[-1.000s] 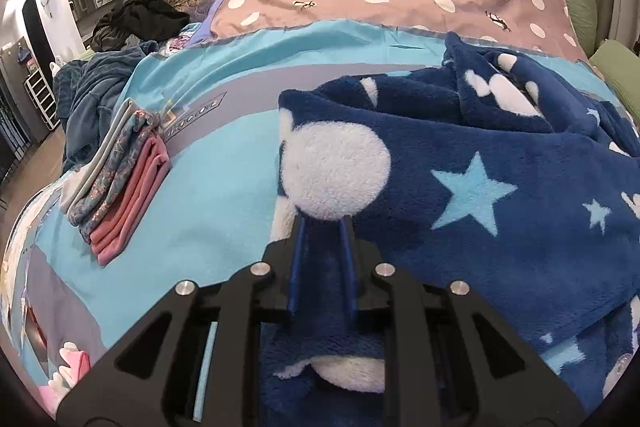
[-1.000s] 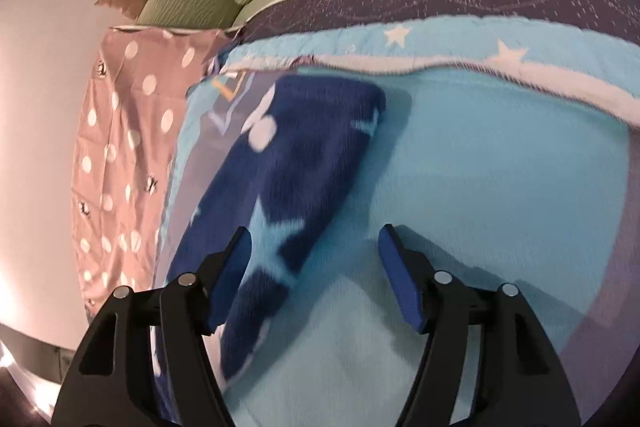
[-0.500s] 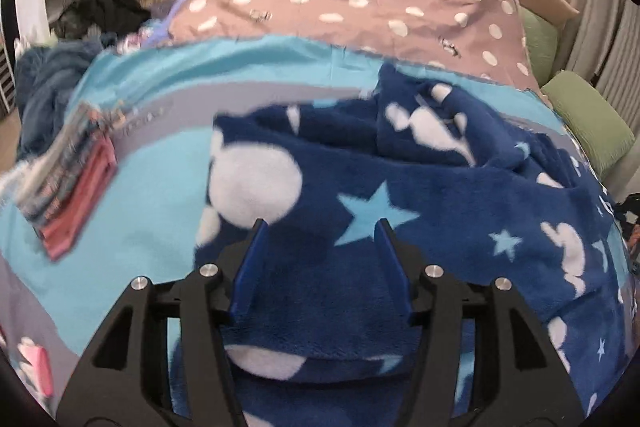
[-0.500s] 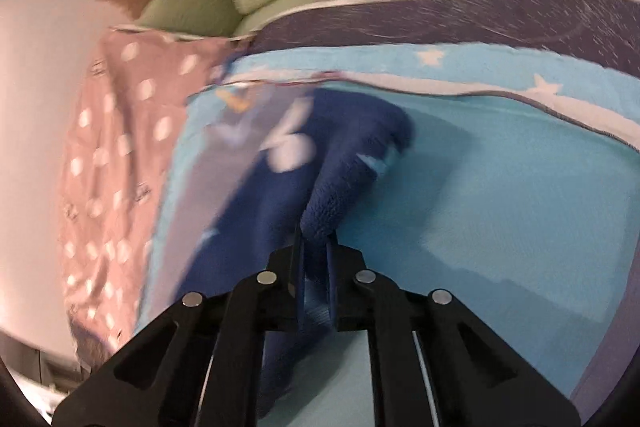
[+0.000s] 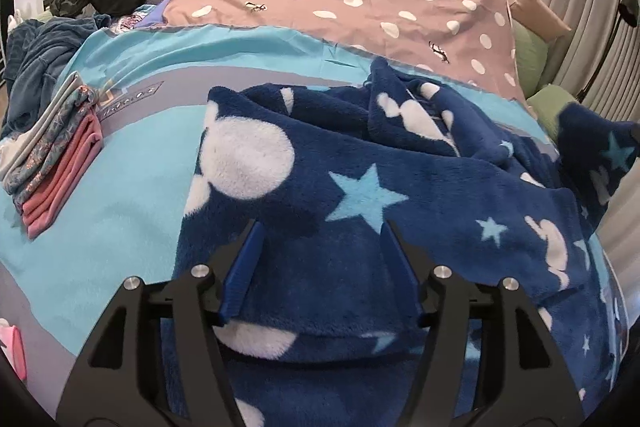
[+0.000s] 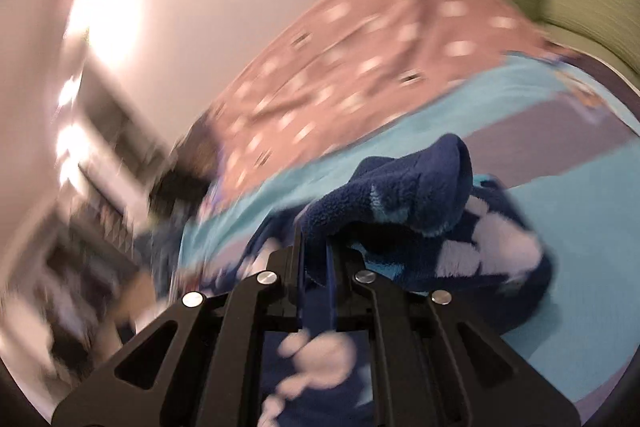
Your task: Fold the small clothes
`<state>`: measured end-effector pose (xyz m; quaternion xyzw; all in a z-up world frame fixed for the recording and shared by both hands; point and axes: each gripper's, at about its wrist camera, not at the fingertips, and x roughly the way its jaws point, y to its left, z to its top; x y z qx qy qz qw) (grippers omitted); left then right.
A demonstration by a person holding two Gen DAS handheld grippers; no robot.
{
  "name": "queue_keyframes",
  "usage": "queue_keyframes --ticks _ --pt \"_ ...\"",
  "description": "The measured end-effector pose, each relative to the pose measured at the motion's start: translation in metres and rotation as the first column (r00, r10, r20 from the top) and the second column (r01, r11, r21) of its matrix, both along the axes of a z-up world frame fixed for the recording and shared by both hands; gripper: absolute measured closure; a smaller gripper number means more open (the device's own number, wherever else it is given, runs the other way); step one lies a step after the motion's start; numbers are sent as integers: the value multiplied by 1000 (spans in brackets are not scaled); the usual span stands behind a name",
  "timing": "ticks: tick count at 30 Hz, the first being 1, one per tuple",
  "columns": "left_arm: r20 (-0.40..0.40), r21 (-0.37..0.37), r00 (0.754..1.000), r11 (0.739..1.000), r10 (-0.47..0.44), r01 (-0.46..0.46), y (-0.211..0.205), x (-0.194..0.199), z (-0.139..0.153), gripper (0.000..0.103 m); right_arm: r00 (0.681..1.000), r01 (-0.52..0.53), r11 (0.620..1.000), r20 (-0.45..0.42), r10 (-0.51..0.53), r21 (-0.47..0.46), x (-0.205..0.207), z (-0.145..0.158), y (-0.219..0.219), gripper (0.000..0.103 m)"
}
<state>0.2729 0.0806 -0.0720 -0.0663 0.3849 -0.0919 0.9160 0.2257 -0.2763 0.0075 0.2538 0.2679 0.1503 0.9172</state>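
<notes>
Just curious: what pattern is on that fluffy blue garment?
Navy fleece garment with white mouse-head shapes and light-blue stars; clearest in the left wrist view.

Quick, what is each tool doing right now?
Left tool: open, jaws just widened over the fluffy navy star-patterned garment, not gripping.
Right tool: shut on the garment's edge.

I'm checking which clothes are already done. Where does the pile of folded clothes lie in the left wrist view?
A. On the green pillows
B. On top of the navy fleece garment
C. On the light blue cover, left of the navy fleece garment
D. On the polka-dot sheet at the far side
C: the pile of folded clothes rests on the light blue cover, apart from and left of the navy fleece garment.
</notes>
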Motion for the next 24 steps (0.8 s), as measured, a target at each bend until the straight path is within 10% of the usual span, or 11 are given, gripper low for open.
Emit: queue_keyframes --ticks 9,15,24 --pt "2 -116 997 990 -83 82 1 -16 6 36 935 -321 901 -249 252 -292 1 -78 136 79" --pt "22 -133 988 979 -152 154 -13 -21 13 33 949 -281 916 -223 221 -286 -14 -69 120 47" --pt "3 -159 989 976 -149 147 -17 -22 6 28 982 -101 980 -175 71 -171 2 -60 97 44"
